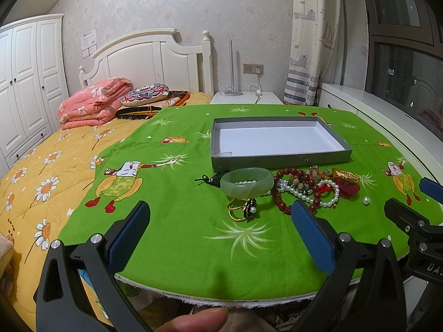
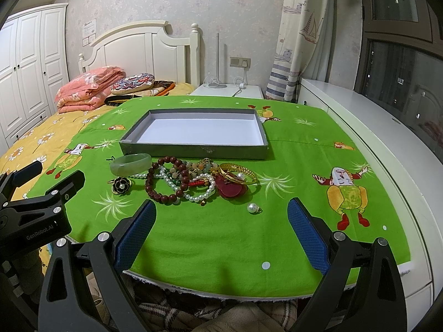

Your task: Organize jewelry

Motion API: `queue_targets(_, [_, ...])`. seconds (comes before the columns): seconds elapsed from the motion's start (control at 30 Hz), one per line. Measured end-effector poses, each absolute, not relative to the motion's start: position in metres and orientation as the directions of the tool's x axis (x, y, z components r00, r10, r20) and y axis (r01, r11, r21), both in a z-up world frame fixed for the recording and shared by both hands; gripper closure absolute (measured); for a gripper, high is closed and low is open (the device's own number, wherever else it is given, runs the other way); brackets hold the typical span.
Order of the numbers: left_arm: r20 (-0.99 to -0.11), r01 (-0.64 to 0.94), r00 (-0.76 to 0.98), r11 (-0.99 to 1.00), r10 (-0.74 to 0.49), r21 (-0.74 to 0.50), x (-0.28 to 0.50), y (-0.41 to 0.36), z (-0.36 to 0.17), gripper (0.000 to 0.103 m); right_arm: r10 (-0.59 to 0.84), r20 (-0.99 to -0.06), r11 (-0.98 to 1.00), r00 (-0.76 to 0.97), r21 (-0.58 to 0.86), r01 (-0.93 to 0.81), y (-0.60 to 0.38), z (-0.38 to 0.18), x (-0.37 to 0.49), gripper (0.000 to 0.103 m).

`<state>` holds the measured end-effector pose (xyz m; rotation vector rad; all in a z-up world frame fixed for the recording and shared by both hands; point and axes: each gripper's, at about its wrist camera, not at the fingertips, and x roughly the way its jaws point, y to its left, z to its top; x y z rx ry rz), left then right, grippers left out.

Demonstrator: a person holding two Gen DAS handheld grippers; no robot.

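green pendant (image 1: pixel 214 178) mostly hidden behind jade bangle (image 1: pixel 247 184), fingertip (image 1: pixel 198 321) cut off by bottom edge

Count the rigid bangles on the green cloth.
2. The jade bangle lies at the pile's left end, nearest the left gripper. The gold bangle lies at its right end, over red pieces. More may hide under the beads.

"GenRobot.AI" stands on the left tool (image 2: pixel 59 177); "DAS" on the right tool (image 1: pixel 409 202).
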<state>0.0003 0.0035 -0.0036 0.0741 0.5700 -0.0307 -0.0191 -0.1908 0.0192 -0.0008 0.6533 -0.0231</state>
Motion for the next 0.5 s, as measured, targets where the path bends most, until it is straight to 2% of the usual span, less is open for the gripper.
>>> queue_targets(0.5, [-0.541,0.049,0.841,0.997,-0.009,0.059,0.0005,0.0039,-0.0036,0.004,-0.022,-0.607,1.000,0.794,-0.009,0.021,-0.1901,0.0193,-0.0194,0.013])
